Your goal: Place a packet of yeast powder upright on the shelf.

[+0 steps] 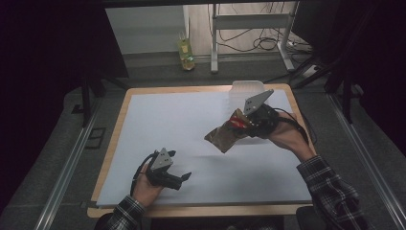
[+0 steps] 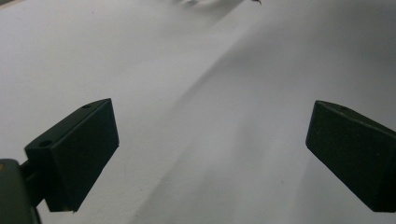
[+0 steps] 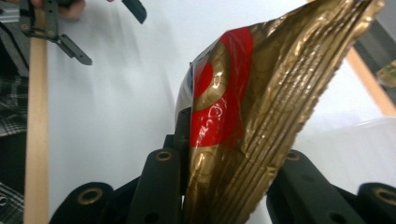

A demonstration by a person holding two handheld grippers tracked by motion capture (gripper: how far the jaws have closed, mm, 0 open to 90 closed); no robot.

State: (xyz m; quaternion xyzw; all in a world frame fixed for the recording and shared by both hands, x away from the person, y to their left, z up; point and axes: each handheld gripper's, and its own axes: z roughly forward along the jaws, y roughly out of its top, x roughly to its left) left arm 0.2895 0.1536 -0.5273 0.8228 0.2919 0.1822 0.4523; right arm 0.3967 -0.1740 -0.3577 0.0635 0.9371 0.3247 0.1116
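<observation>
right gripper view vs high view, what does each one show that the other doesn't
Right gripper view alone: the crimped ridges along the gold and red packet's sealed edge, pinched between the right tongs.

High view alone: a bottle on the floor beyond the table, cables, and the person's plaid sleeves.

Both: the packet held off the white sheet, the left tongs open near the table's wooden edge, and a clear container.
</observation>
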